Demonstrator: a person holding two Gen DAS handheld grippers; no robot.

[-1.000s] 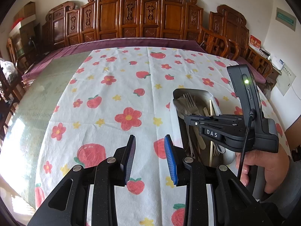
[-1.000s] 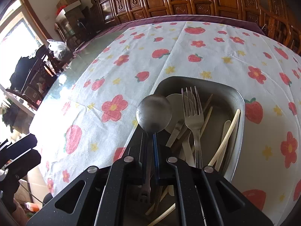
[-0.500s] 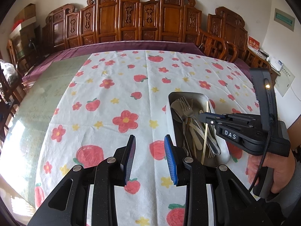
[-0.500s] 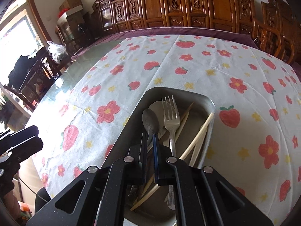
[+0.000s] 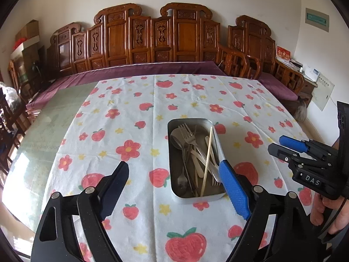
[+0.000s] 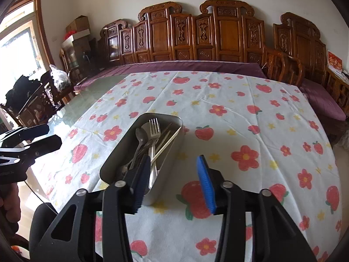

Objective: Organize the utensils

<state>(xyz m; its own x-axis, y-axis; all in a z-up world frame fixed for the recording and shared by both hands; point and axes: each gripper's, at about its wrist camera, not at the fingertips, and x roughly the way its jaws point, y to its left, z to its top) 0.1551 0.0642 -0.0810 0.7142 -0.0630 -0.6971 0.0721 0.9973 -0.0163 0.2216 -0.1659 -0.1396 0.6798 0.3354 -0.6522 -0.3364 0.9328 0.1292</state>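
A metal tray (image 5: 189,120) sits on the strawberry-print tablecloth and holds a spoon (image 5: 175,140), a fork (image 5: 189,135), pale chopsticks (image 5: 208,159) and other cutlery. My left gripper (image 5: 173,164) hovers above the cloth on the near side of the tray, its jaws opening wide with nothing between them. To the tray's right, held by a hand, my right gripper (image 5: 276,145) has drawn away from it. In the right wrist view my right gripper (image 6: 173,159) has its jaws opening and empty, near the tray (image 6: 161,115). The spoon (image 6: 141,134) and fork (image 6: 154,128) lie inside it. My left gripper (image 6: 53,135) shows at the left.
The tablecloth (image 5: 130,113) covers most of a glass-topped table (image 5: 54,118), whose left strip is bare. Carved wooden benches (image 5: 152,41) with purple cushions (image 5: 141,69) line the far side. A person's hand (image 5: 327,214) grips the right tool.
My right gripper let go of the spoon, which now lies in the tray, then rose and drew back to the right. Both grippers' jaws opened. My left gripper pulled back a little.
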